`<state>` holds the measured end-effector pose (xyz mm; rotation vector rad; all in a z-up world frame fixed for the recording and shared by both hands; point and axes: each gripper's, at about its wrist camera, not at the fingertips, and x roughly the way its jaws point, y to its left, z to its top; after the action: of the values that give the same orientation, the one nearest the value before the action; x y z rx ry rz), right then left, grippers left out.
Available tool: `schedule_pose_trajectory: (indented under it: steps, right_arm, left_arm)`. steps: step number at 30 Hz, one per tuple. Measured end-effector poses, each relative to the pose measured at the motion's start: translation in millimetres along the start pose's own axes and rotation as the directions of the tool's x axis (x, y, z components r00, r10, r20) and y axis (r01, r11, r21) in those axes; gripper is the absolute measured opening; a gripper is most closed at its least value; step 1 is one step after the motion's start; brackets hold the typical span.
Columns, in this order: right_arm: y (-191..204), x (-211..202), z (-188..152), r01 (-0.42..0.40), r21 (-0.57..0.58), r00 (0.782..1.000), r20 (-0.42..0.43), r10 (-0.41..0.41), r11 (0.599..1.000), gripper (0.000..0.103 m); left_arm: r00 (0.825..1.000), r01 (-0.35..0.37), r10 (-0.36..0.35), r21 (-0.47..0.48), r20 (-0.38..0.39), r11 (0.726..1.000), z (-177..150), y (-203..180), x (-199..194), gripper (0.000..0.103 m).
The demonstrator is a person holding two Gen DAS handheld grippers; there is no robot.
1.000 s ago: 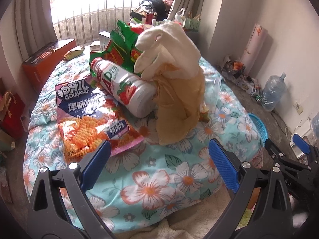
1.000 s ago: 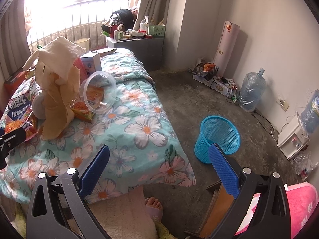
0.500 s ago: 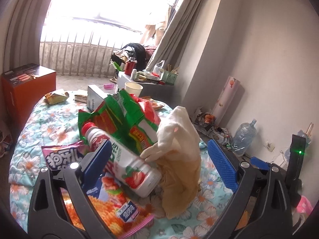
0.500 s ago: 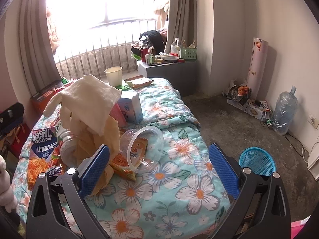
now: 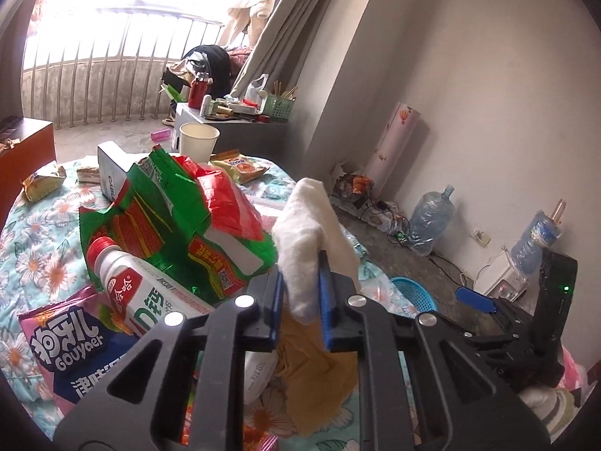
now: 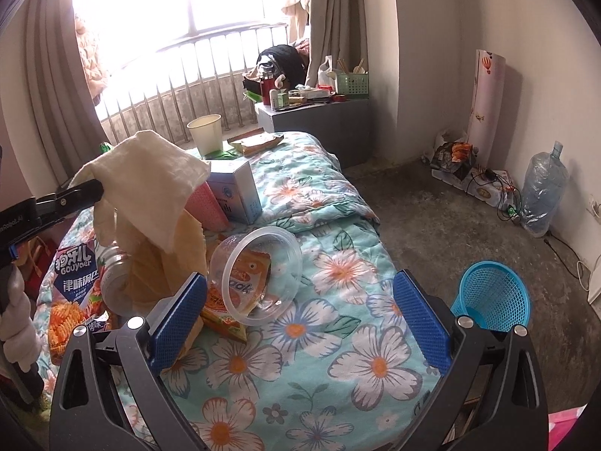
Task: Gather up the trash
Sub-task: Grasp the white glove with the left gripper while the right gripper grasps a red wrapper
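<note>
Clear plastic tub (image 6: 259,270) holds a snack packet (image 6: 240,293).

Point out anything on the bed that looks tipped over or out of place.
The clear plastic tub lies tipped on its side on the floral bedspread, mouth facing the camera, resting on an orange snack packet. The milk bottle also lies on its side among wrappers. The blue basket stands on the floor beside the bed.

Left gripper (image 5: 299,302) pinching a white fluffy cloth (image 5: 306,233)

Its blue pads are squeezing the cloth above a tan paper bag (image 5: 315,372), while a white strawberry-milk bottle (image 5: 150,300) is lying beside crumpled green-and-red wrappers (image 5: 188,218) on the floral bedspread (image 5: 33,233).
</note>
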<state>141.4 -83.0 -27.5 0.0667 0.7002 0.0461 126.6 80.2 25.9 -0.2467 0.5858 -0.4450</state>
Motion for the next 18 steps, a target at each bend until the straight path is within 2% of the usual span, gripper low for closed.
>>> schedule_pose_trajectory:
  steps: [1, 3, 8, 11, 13, 15, 18]
  right_arm:
    - [-1, -1, 1, -0.003, 0.002, 1.0, 0.004, 0.003, 1.0, 0.097]
    - [-1, -6, 4, -0.005, 0.001, 1.0, 0.022, 0.005, 1.0, 0.097]
    - [6, -25, 17, -0.03, -0.023, 0.993, 0.11, 0.033, 0.999, 0.097]
    - [21, -38, 29, -0.068, -0.072, 0.978, 0.195, 0.081, 0.995, 0.096]
    - [38, -42, 37, -0.089, -0.125, 0.965, 0.234, 0.116, 0.988, 0.096]
    - [57, -38, 43, -0.118, -0.174, 0.959, 0.234, 0.158, 0.978, 0.092]
    - [88, -26, 47, -0.167, -0.25, 0.955, 0.2, 0.219, 0.954, 0.089]
  left_arm:
    - [1.0, 0.025, -0.025, -0.006, 0.017, 1.0, 1, 0, -6, 0.006]
    - [0.995, 0.077, -0.076, -0.014, 0.062, 0.997, 5, -1, -19, 0.005]
    - [0.964, 0.179, -0.176, 0.002, 0.197, 0.984, 15, 1, -65, 0.004]
    - [0.951, 0.172, -0.162, -0.016, 0.262, 0.985, 15, 14, -96, 0.004]
    - [0.941, 0.201, -0.169, -0.081, 0.291, 0.976, 15, 31, -111, 0.004]
    - [0.932, 0.203, -0.151, -0.13, 0.33, 0.971, 12, 49, -125, 0.004]
    - [0.931, 0.144, -0.072, -0.177, 0.358, 0.974, 6, 67, -146, 0.004]
